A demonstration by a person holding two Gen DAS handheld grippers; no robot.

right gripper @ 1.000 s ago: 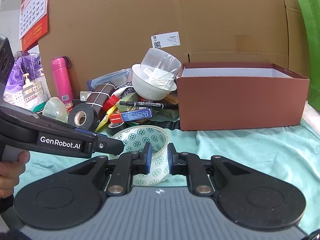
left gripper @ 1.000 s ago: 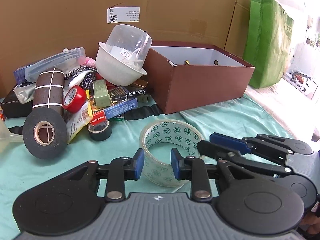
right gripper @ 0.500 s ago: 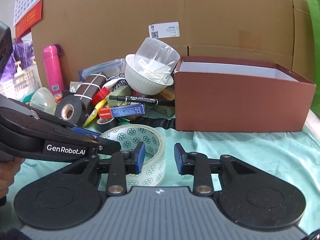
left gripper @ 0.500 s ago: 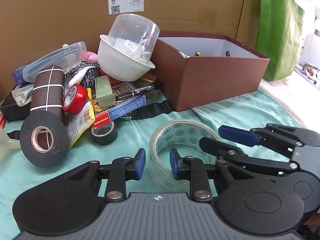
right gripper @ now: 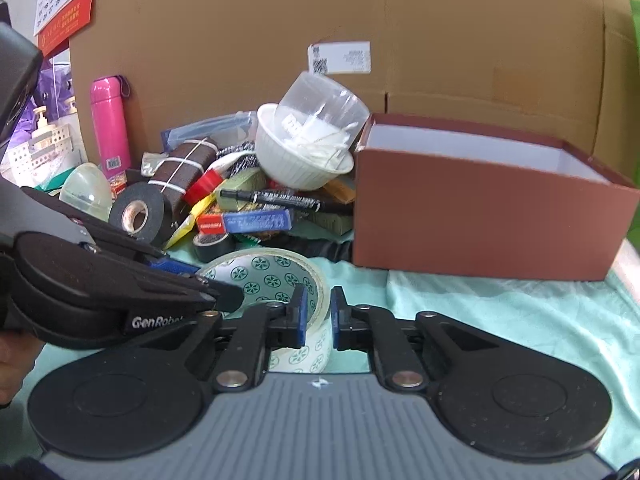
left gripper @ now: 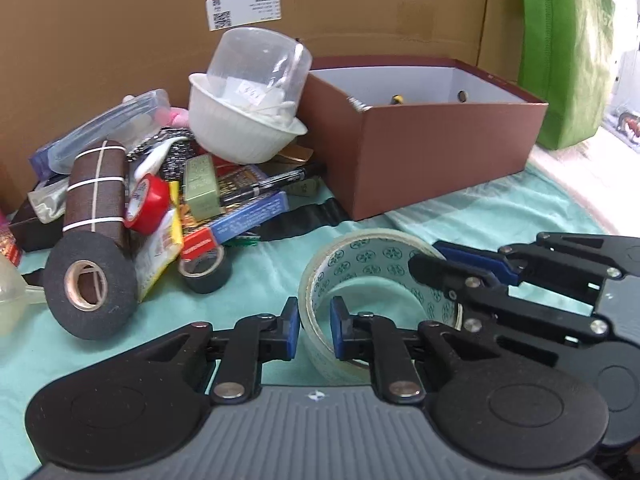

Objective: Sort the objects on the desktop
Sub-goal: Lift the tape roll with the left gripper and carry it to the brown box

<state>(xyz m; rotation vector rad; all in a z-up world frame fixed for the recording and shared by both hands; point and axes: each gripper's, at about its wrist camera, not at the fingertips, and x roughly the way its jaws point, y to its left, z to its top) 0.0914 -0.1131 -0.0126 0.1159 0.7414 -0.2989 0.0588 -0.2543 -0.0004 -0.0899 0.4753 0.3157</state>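
Observation:
A clear tape roll with a green star pattern point(left gripper: 360, 264) point(right gripper: 276, 276) sits on the teal cloth. My left gripper point(left gripper: 314, 332) has one finger outside and one inside the roll's left wall, closed on it. My right gripper point(right gripper: 318, 322) grips the roll's right wall the same way; it shows in the left wrist view point(left gripper: 452, 268). The brown open box point(left gripper: 436, 172) point(right gripper: 488, 236) stands behind the roll to the right.
A pile lies at left: black tape roll point(left gripper: 90, 288), small black tape point(left gripper: 206, 270), red tape point(left gripper: 146, 204), white bowl with plastic tub point(left gripper: 244, 132), marker point(left gripper: 272, 186), blue box point(left gripper: 244, 220). Pink bottle point(right gripper: 110, 124) stands far left. Cardboard wall point(right gripper: 360, 20) behind; green bag point(left gripper: 564, 52) right.
Both grippers have closed in on the tape roll's walls. The right gripper opened briefly, then narrowed onto the wall. The roll looks slightly raised and nearer.

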